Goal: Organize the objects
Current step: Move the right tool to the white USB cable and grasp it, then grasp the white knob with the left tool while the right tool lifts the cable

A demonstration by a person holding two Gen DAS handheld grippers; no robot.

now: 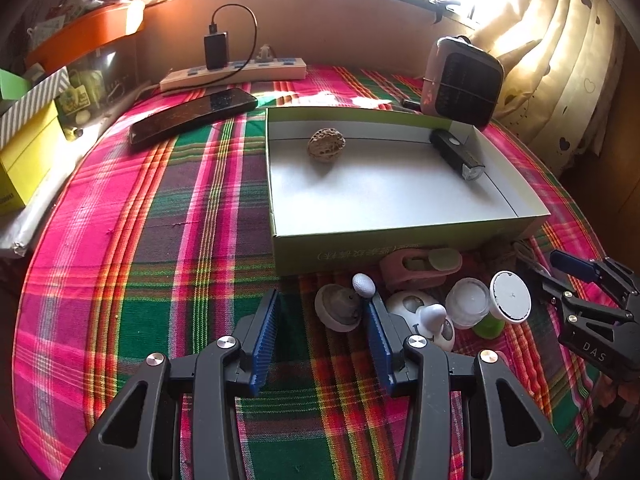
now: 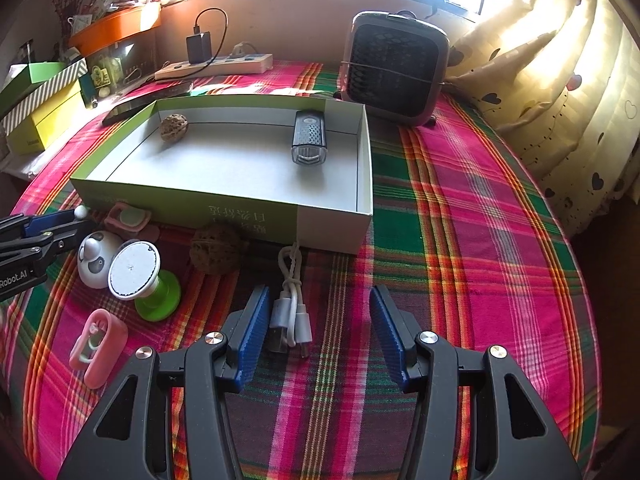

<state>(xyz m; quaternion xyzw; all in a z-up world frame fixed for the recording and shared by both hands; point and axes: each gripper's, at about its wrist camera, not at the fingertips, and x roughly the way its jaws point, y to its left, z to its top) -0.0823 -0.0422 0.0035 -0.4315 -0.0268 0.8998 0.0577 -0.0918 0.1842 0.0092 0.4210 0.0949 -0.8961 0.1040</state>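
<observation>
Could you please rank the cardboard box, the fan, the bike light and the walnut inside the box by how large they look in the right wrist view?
1. cardboard box
2. fan
3. bike light
4. walnut

All four sit at similar depth, so nearness hardly distorts the order.

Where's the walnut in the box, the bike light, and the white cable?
walnut in the box [image 2: 174, 128], right wrist view, middle of its shell.
bike light [image 2: 308, 140], right wrist view, dark top.
white cable [image 2: 290, 280], right wrist view, bundled middle.
</observation>
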